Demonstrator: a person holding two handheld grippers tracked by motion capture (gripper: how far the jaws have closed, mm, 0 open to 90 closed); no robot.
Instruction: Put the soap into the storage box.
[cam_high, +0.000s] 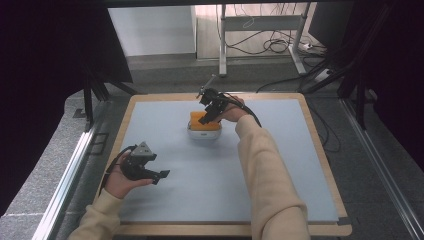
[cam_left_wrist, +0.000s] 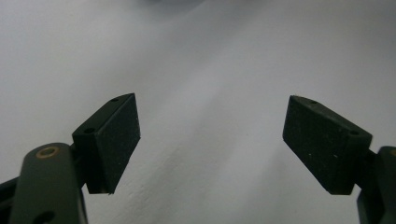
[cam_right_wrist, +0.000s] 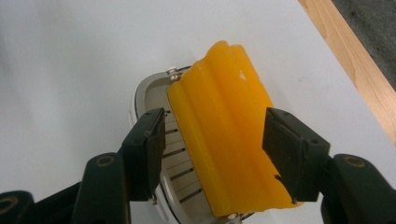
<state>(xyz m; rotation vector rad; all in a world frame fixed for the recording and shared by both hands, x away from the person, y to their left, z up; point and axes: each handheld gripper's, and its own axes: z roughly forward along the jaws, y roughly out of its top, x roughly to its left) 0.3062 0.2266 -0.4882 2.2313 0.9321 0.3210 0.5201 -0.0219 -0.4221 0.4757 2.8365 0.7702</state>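
The yellow soap (cam_right_wrist: 229, 130) lies tilted in a white slotted dish (cam_high: 204, 133), which sits toward the far middle of the blue mat (cam_high: 210, 180), with bare mat all round it. The right gripper (cam_right_wrist: 215, 140) straddles the soap, jaws open, not clearly touching. Well nearer than the dish and to its left, the left gripper (cam_high: 159, 176) hangs wide open, holding nothing.

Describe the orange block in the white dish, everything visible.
The orange block is a glossy, waxy-looking bar, like soap, with rounded lengthwise ridges and a small pale nick near its far end. It lies tilted across the white slotted dish, overhanging the rim. The right gripper straddles it, jaws open; the right-hand pad looks at or near its edge, the other stands clear.
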